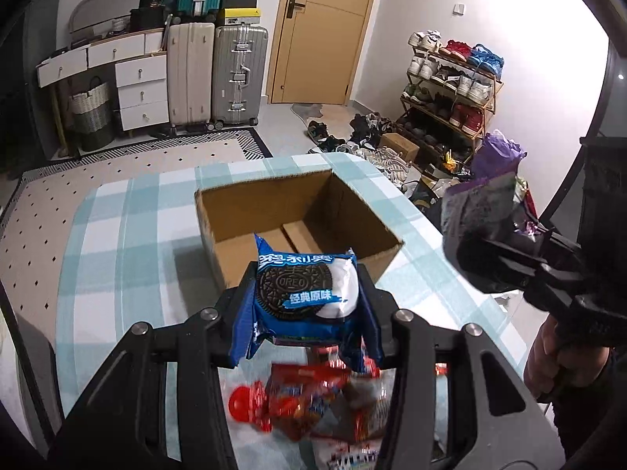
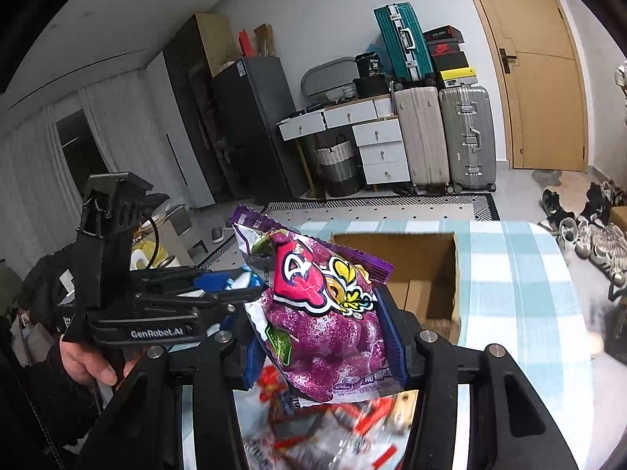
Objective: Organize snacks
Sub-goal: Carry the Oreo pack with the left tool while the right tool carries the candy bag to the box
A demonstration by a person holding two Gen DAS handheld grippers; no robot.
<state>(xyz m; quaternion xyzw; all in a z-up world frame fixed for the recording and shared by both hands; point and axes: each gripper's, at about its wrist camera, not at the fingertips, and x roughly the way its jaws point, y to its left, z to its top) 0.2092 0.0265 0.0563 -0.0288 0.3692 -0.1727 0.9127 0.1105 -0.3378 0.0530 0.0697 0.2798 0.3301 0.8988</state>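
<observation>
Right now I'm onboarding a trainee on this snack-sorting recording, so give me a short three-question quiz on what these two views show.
1. True or false: the cardboard box already holds several snack packs.
2. Multiple choice: the left hand-held gripper is shut on A) a purple candy bag, B) a blue Oreo pack, C) nothing.
3. Short answer: what does the right hand-held gripper hold, and where do the remaining snacks lie relative to the box?

Key:
1. False; only the bare bottom flaps show.
2. B.
3. A purple candy bag; the remaining red-wrapped snacks lie on the checked tablecloth, nearer the camera than the box.
</observation>
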